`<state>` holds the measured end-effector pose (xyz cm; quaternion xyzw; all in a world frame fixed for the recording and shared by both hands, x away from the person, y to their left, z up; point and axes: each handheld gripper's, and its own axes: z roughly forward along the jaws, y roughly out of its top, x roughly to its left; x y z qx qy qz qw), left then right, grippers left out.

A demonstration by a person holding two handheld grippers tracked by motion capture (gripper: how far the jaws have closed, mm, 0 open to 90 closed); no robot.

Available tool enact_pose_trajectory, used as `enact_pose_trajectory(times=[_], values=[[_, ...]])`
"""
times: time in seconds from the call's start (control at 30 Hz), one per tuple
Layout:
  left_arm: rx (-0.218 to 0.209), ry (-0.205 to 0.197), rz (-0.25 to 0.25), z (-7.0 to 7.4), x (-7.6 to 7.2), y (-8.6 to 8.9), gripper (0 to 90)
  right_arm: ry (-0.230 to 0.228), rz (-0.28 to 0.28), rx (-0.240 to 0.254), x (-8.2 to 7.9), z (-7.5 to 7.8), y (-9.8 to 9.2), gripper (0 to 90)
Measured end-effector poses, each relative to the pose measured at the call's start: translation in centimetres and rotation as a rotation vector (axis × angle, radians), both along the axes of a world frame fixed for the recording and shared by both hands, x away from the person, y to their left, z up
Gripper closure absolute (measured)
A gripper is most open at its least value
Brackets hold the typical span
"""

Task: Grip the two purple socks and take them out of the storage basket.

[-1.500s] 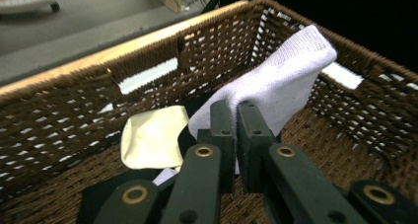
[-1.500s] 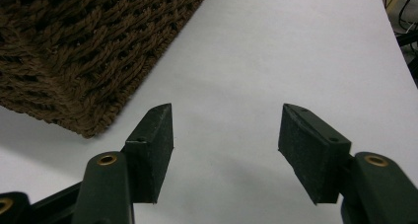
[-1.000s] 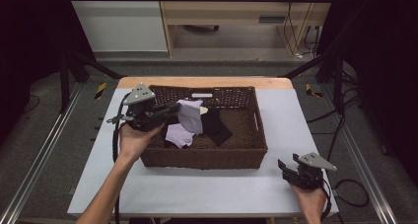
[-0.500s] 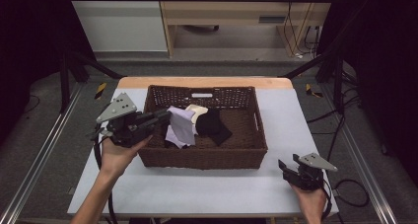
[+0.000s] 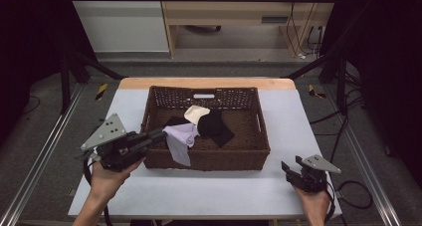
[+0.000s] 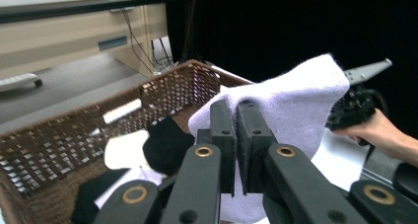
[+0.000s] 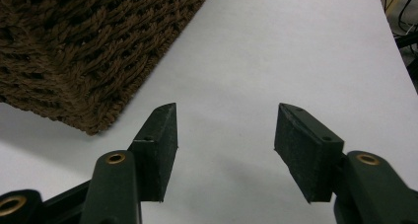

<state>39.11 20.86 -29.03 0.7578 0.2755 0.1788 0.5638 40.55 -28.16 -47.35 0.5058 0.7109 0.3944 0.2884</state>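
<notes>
**Left gripper lifts a lilac sock over the basket's edge**

In the high view the left gripper [image 5: 161, 135] sits at about nine o'clock of the dark brown woven wicker basket [image 5: 251, 154], its black jaws pointing toward three o'clock and clamped on a pale lilac knitted sock [image 5: 180, 141]. The sock hangs from the jaws, draped across the basket's left front corner, with its lower end trailing down the outside of the front wall. In the left gripper view the two pads press tight together on the lilac fabric [image 6: 291, 103], which rises above and beyond them.

Inside the basket, toward its middle, lie a black sock [image 5: 215, 126] and a cream sock [image 5: 195, 113]; the cream one lies at eleven o'clock of the black one and touches it. Another dark piece lies under the lilac sock, too shadowed to make out.

The right gripper [image 5: 293, 167] rests on the white tabletop [image 5: 224, 191] at about four o'clock of the basket, well apart from it. In the right gripper view its jaws stand wide apart with nothing between them, bare table [image 7: 296, 46] beyond, and the basket's corner [image 7: 84, 51] at ten o'clock
</notes>
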Motion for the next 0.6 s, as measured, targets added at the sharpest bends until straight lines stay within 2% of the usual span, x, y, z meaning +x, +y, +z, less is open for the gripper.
enact_pose_trajectory(times=[0.13,0.17,0.27,0.4,0.6], values=[[0.009,0.021,-0.016,-1.5,-0.8,0.0,85.8,0.001,-0.002,0.001,0.0,0.0,0.0,42.0],[0.009,0.021,-0.016,-1.5,-0.8,0.0,85.8,0.001,-0.002,0.001,0.0,0.0,0.0,42.0],[0.015,0.046,-0.011,-2.9,-1.2,0.0,85.8,0.003,-0.002,0.004,-0.1,0.0,0.0,42.2],[0.023,0.063,-0.007,-4.0,-1.4,0.1,85.8,0.0,-0.001,0.0,-0.1,0.0,0.0,42.4],[0.028,0.116,-0.013,-6.3,-1.2,0.2,85.8,0.004,-0.001,-0.002,-0.1,-0.1,0.1,42.3]])
